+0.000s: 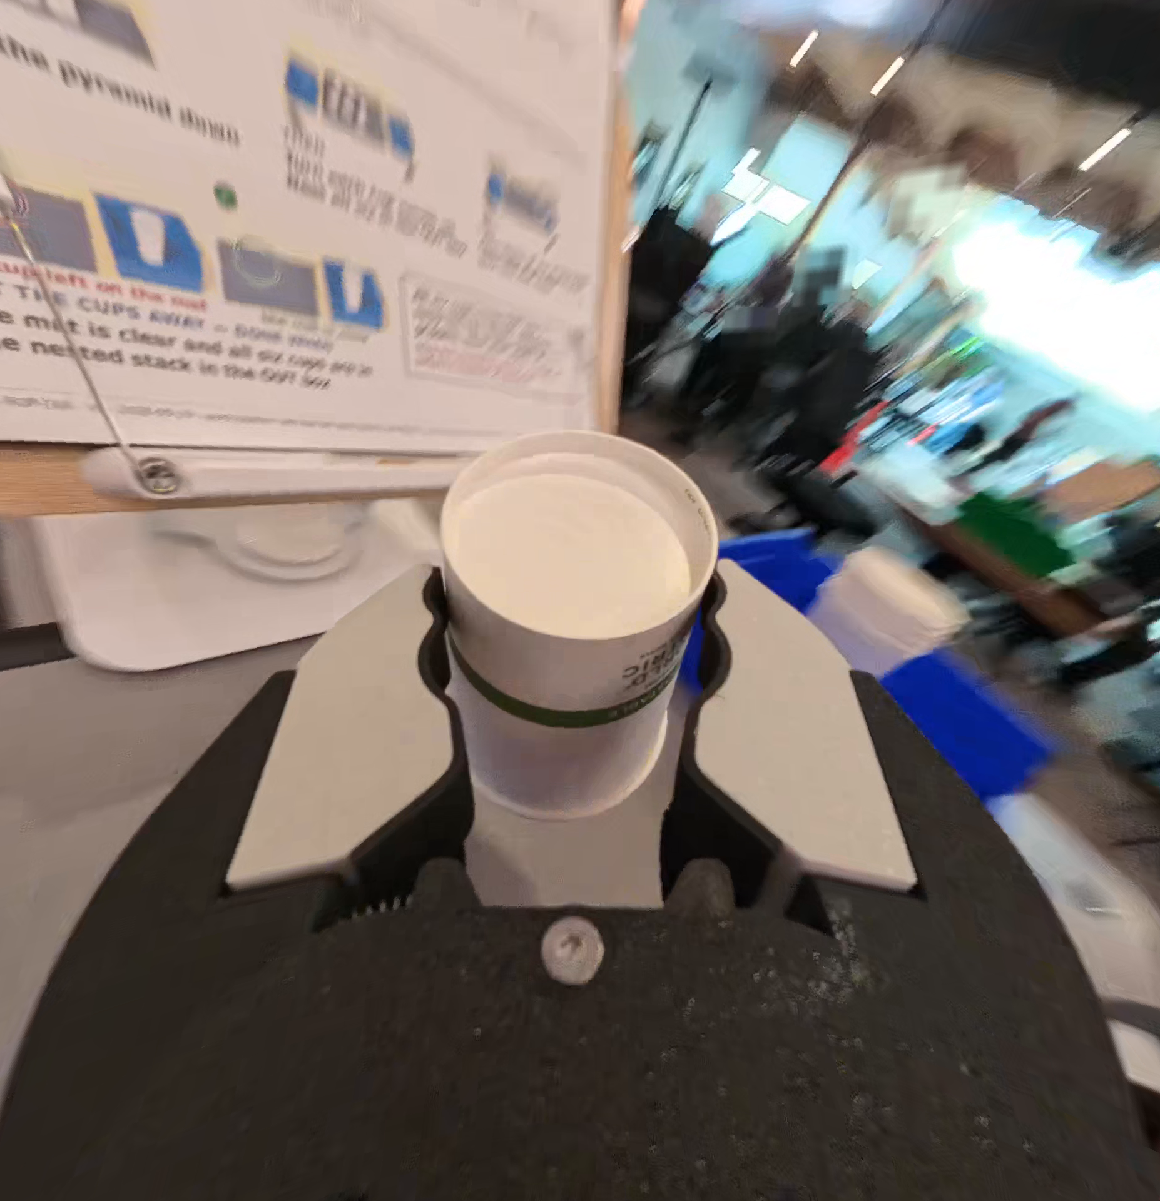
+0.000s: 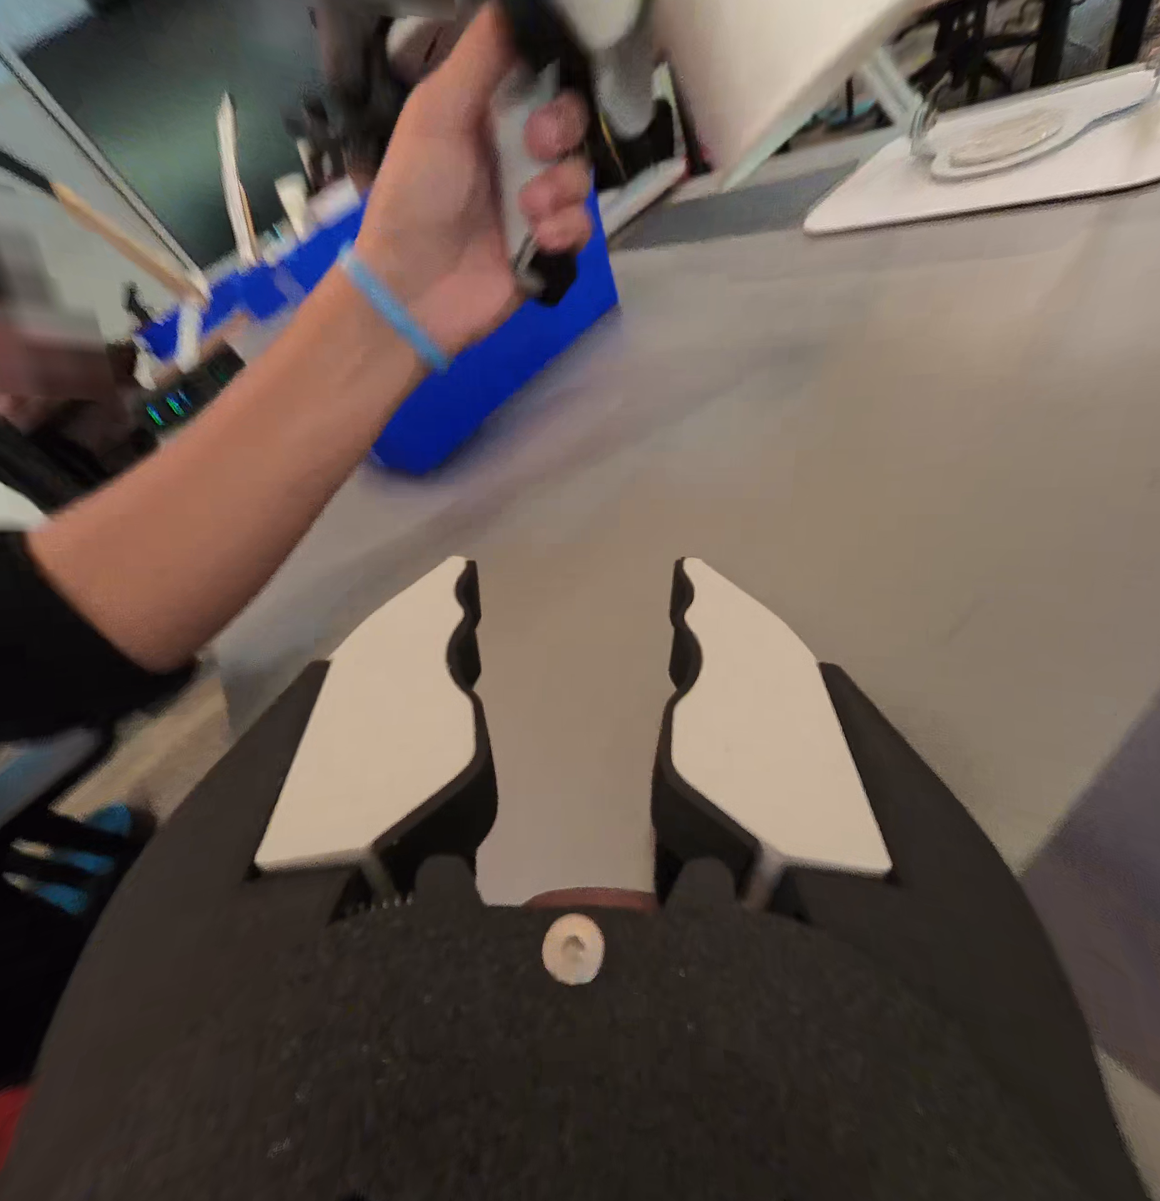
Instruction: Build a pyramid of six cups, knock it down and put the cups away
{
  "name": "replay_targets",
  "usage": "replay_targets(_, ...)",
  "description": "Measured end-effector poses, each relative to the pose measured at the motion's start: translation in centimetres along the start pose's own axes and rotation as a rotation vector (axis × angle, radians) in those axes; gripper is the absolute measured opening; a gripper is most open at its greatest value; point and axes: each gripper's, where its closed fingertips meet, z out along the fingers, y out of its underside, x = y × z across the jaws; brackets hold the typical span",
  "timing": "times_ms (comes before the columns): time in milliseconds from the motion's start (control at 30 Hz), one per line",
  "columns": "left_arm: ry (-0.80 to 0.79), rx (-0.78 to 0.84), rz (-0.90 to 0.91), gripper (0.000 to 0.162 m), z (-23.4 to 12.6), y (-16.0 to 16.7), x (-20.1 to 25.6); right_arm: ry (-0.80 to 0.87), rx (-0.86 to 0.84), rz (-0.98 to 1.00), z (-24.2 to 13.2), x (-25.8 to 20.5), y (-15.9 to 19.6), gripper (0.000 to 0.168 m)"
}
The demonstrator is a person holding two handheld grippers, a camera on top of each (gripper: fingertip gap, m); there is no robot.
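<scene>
We start with the broad grey tabletop [image 2: 824, 455], bare in front of our right tongs. On it sits the blue plastic bin [image 2: 499, 383], off to the left of the right tongs and partly hidden by the person's left forearm. Behind the table stands a white instruction board [image 1: 291, 214] on a wooden easel.

Our left tongs [image 1: 574, 617] are clenched on a nested stack of white paper cups with a green band [image 1: 564, 650], gripped across its sides. The stack's long axis runs forward along the fingers, closed bottom pointing away from the camera, rims toward us. We cannot count the cups; at least two nested rims show.

Our right tongs [image 2: 574, 591] are released, jaws spread with only table between them.

The blue bin lies just beyond and right of the held stack, so the left hand [image 2: 473, 201] is clearly the nearer one. We judge the stack must turn upright before it goes down.
</scene>
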Motion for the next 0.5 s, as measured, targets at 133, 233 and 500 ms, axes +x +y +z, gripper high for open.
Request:
replay_targets(133,0.39,0.248,-0.213,0.074,-7.2,-4.1,5.5,-0.11,0.297,0.173,0.0,-1.4,-7.5,0.05)
replay_targets(233,0.56,0.334,-0.289,0.074,-10.7,-5.3,8.0,-0.389,0.418,0.297,0.8,-4.7,-12.7,0.049)
replay_targets(500,0.696,0.344,-0.286,0.074,-13.0,-4.1,10.9,-0.669,0.416,0.354,4.4,-9.0,-17.1,0.04)
